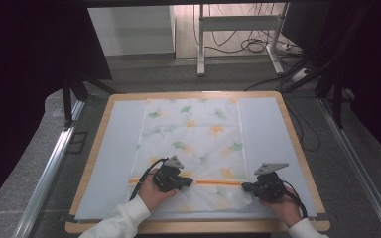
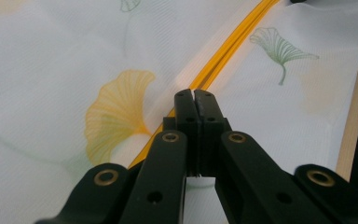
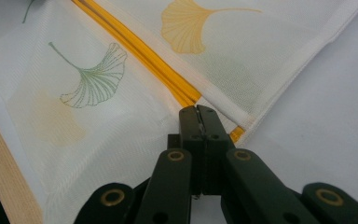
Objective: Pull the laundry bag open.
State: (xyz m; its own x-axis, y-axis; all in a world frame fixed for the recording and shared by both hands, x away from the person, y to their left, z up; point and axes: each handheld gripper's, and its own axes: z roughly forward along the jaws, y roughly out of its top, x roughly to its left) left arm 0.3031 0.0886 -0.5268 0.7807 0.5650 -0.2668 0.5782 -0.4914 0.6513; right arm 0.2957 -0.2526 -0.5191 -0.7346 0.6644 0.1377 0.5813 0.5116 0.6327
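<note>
A white mesh bag [image 1: 193, 134] printed with green and yellow ginkgo leaves lies flat on the mat. An orange zipper [image 1: 213, 182] runs across it near the front. My left gripper [image 1: 191, 181] points right along the zipper [image 2: 233, 42]; in the left gripper view its jaws [image 2: 195, 93] are pressed together with the tips on the orange strip. My right gripper [image 1: 245, 187] points left at the bag's right edge. In the right gripper view it [image 3: 196, 109] is shut where the zipper [image 3: 135, 46] ends at the hemmed edge.
A pale grey mat [image 1: 114, 148] covers the wooden table [image 1: 297, 144], with bare mat on both sides of the bag. Beyond the table stand a metal frame [image 1: 201, 44] and loose cables [image 1: 250, 44] on the floor.
</note>
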